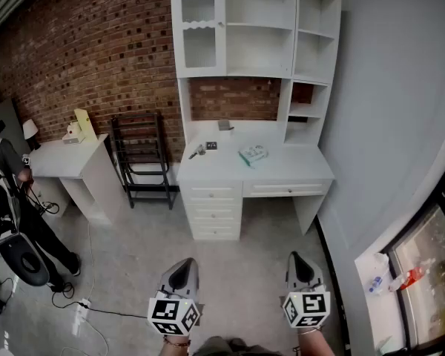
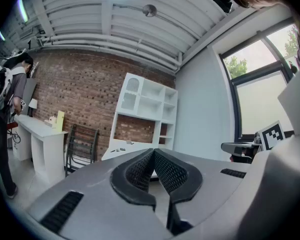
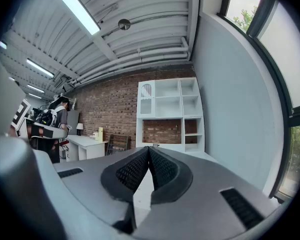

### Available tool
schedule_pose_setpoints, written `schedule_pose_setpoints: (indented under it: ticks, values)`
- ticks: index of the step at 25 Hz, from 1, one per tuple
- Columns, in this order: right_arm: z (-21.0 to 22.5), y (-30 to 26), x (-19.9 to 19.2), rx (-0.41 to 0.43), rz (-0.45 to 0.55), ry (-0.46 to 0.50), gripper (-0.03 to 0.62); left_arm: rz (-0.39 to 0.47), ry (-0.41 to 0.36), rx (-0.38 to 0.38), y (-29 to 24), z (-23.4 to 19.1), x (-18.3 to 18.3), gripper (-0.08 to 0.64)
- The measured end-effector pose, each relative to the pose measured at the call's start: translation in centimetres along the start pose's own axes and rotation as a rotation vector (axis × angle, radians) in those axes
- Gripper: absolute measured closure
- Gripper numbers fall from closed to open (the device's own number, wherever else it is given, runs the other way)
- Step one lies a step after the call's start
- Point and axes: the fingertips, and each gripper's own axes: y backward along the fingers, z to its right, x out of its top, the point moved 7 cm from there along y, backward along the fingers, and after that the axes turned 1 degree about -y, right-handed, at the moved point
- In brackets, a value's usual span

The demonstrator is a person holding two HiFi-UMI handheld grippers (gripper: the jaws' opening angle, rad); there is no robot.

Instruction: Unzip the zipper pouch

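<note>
Both grippers were held low at the near edge of the head view, side by side and well apart, pointing level across the grey floor [image 1: 241, 262] toward a white desk [image 1: 285, 173] against the brick wall [image 1: 96, 58]. The left gripper [image 1: 184, 264] had its jaws pressed together, the ribbed black pads meeting at the tips with nothing between them; the right gripper [image 1: 297, 258] was the same, pads tip to tip and empty. The marker cube of each sat nearest the camera. The zipper pouch [image 1: 253, 153] – a pale, greenish flat thing, too small for its zipper to be made out – lay on the desktop a little right of centre, far from both grippers and untouched. To its left on the same top lay a small dark object [image 1: 198, 151] and a little square piece [image 1: 211, 145], with another small grey item [image 1: 225, 125] further back under the white hutch [image 1: 252, 28]. A black folding rack [image 1: 142, 154] leaned on the wall beside the desk, and beyond it stood a second white table [image 1: 67, 156] carrying a small lamp [image 1: 31, 130] and a yellow-green item [image 1: 84, 123]. A person [image 1: 7, 180] in dark clothes stood at that table – at the far left of the view. Along the right ran a window sill [image 1: 371, 269] with a clear bottle [image 1: 377, 283] lying on it.
</note>
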Motion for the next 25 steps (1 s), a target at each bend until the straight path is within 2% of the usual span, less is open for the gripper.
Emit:
schedule_pose_setpoints:
  ticks: [12, 17, 25]
  values:
    - [0.1, 0.5, -0.5, -0.017, 0.004, -0.003, 0.592, 0.002, 0.002, 0.008, 0.4, 0.1, -0.4, 0.558]
    - [0.4, 0.9, -1.0, -0.038, 0.016, -0.049, 0.592, 0.018, 0.01, -0.013, 0.7, 0.4, -0.7, 0.558]
    - [0.1, 1.0, -1.5, -0.011, 0.009, -0.001, 0.589, 0.014, 0.007, -0.024, 0.9, 1.0, -1.0, 0.557]
